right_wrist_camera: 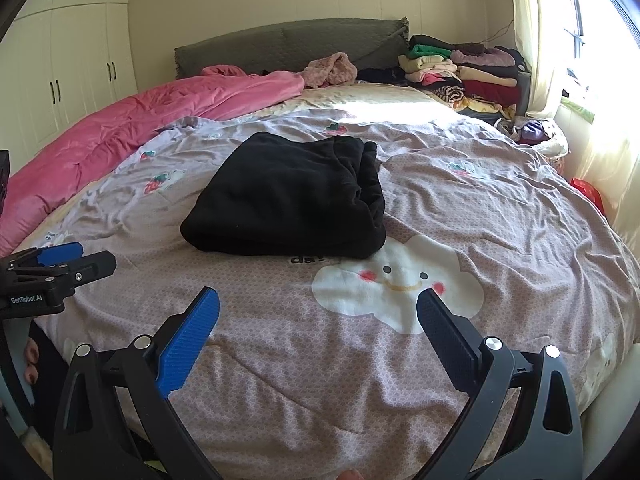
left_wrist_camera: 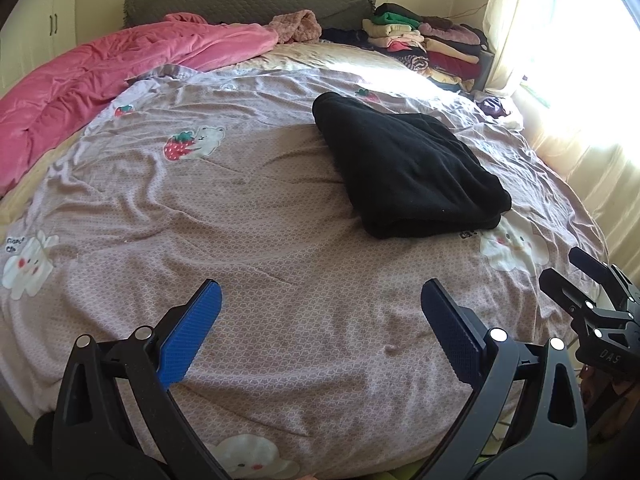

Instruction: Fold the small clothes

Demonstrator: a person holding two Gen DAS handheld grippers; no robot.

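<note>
A black garment (left_wrist_camera: 408, 168) lies folded into a thick rectangle on the mauve bedspread (left_wrist_camera: 260, 240). It also shows in the right wrist view (right_wrist_camera: 288, 196), just beyond a white cloud print (right_wrist_camera: 396, 284). My left gripper (left_wrist_camera: 320, 300) is open and empty, held above the bedspread well short of the garment and to its left. My right gripper (right_wrist_camera: 318, 304) is open and empty, near the foot of the bed, short of the garment. The right gripper shows at the right edge of the left wrist view (left_wrist_camera: 576, 276). The left gripper shows at the left edge of the right wrist view (right_wrist_camera: 80, 260).
A pink quilt (right_wrist_camera: 132, 128) lies bunched along the left side. A pile of folded clothes (right_wrist_camera: 464, 72) sits at the far right corner by the dark headboard (right_wrist_camera: 292, 44). A pink fluffy item (right_wrist_camera: 332, 68) lies near the headboard. White wardrobes (right_wrist_camera: 72, 60) stand left; a curtained window (right_wrist_camera: 592, 60) is right.
</note>
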